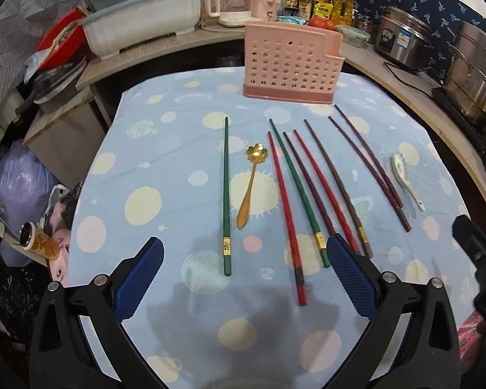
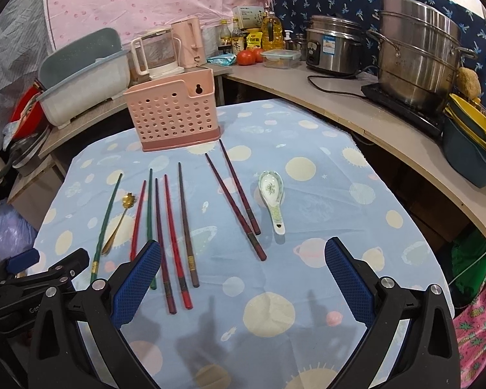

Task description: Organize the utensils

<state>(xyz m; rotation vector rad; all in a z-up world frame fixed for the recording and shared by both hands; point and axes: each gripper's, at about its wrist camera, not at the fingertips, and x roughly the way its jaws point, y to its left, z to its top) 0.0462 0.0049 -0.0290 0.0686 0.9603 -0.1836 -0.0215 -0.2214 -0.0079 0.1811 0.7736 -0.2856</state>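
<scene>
Left wrist view is showing the left gripper (image 1: 244, 254) hovering spread wide over chopsticks (image 1: 312, 188); the right gripper (image 2: 243, 257) is likewise gaping empty near the ceramic spoon (image 2: 272, 197).

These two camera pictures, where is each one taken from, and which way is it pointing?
Left wrist view: sits on the left gripper, looking forward over the tablecloth at the chopsticks and gold spoon; its own open blue fingers show, and part of the other gripper at the right edge.
Right wrist view: sits on the right gripper, further right, facing the ceramic spoon; its open fingers show, with the left gripper at lower left.
Both share the pink holder and the utensils.
</scene>
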